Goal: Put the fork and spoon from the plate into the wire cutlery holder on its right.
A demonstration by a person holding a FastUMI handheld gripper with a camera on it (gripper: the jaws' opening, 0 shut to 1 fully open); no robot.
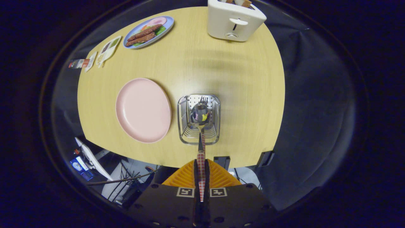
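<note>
- The tongs [201,177] sit at the bottom centre of the frame, fingers closed tight on the checked handle of a spoon [200,126].
- The spoon runs straight ahead from the fingers; its shiny bowl hangs over the wire cutlery holder [198,119], which stands just beyond the fingertips on the table [227,79].
- Fork [204,100] tines show at the far side of the holder, just past the spoon's bowl; the fork is already inside the basket.
- The holder is a square wire basket with a perforated metal base, standing just right of a pink plate [143,110]; the two are near but apart.
- The pink plate lies left of centre, its surface bare.
- The table is a light wood-grain top with a curved near edge, and a soft shadow crosses its middle.
- At the top of the frame stands a cream toaster [234,19] with slices in its slots.
- In the upper left lies a blue plate of food [148,31], with a small divided dish [107,50] and a sachet [84,63] lower left of it, near the table's edge.
- Dark cloth hangs to the right of the table; below the near edge, at lower left, cables and stand legs show on a pale floor.
</note>
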